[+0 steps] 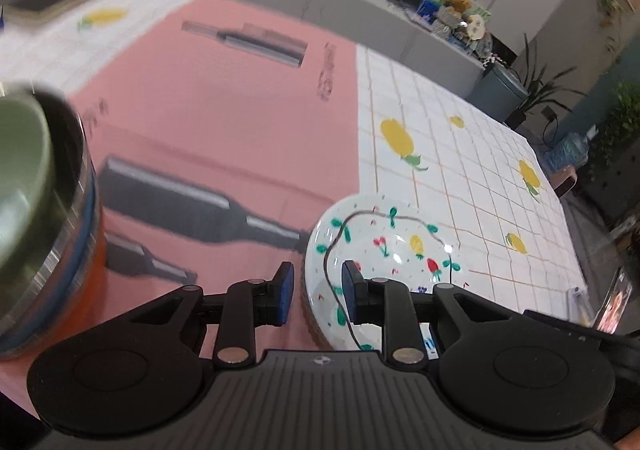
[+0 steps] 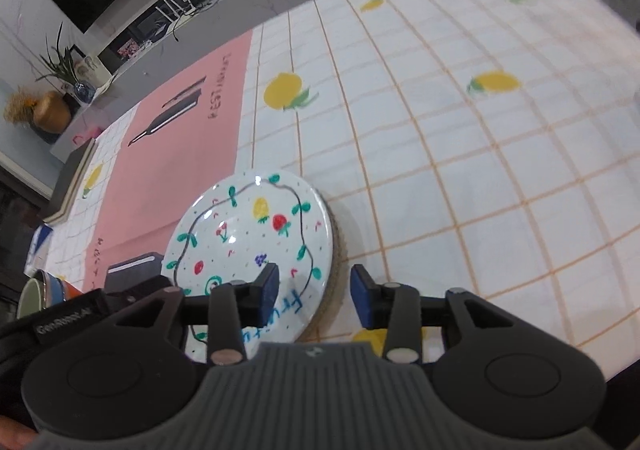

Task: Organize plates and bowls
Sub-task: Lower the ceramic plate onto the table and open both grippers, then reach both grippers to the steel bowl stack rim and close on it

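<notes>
The painted plate (image 1: pixel 384 246) lies on the tablecloth (image 1: pixel 500 186), its near rim between the left gripper (image 1: pixel 318 292)'s parted, unclamped pads. The right gripper (image 2: pixel 314 296) straddles the opposite rim, jaws apart, gripping nothing. Stacked bowls (image 1: pixel 36 186) stand far left of the left gripper.

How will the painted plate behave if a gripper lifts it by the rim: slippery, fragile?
The painted plate looks glazed and glossy, so probably slippery. It seems rigid ceramic, likely breakable if dropped. Flat and shallow, it should slide rather than roll.
</notes>
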`<state>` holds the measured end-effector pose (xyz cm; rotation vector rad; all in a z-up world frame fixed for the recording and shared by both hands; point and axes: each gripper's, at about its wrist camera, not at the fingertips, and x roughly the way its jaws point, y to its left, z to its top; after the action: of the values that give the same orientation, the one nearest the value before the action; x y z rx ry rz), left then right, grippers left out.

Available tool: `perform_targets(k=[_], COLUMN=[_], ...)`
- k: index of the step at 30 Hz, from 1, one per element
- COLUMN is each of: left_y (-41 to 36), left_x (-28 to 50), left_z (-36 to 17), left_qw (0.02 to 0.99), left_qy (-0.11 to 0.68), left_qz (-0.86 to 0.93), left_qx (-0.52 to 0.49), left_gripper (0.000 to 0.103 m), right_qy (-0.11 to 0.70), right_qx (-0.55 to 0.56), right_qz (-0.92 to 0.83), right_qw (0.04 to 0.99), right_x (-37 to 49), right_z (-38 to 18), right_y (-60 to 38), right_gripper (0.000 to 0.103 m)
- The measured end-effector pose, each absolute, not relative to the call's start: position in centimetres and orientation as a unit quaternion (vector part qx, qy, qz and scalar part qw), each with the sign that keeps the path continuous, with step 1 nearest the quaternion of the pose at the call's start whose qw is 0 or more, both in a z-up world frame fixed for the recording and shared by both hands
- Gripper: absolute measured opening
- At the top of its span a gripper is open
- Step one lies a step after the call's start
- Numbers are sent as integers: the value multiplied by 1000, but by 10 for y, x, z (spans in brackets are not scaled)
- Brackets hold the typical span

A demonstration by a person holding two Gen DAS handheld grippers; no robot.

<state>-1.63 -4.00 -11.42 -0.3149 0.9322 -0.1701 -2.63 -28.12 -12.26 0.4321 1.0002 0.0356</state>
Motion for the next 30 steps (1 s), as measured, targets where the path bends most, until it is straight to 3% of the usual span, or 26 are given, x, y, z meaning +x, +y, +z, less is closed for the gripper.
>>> perform_targets(k=[4, 7, 17, 23, 26, 30], left_y=[-45, -44, -4, 36, 59, 82], left_x=[-27, -38, -52, -52, -53, -55], left_z=[-89, -68, -21, -12, -12, -16], left_qw=[902, 921, 948, 945, 940, 936], left_qy=[411, 373, 311, 327, 337, 347], left_qz=[-90, -88, -55, -7, -1, 9], left_qx=[-97, -70, -41, -32, -46, -55], left_gripper=[30, 32, 39, 54, 71, 76], right_qy=[452, 430, 368, 383, 390, 402], right_qx=[152, 133, 118, 115, 129, 126], right_qz=[9, 4, 2, 55, 69, 91], right_qw=[879, 893, 922, 915, 909, 902], right_x=[-30, -33, -40, -35, -32, -28], right_z=[-101, -86, -51, -46, -47, -51], right_y=[-271, -263, -221, -183, -164, -137], right_gripper=[51, 65, 72, 73, 83, 88])
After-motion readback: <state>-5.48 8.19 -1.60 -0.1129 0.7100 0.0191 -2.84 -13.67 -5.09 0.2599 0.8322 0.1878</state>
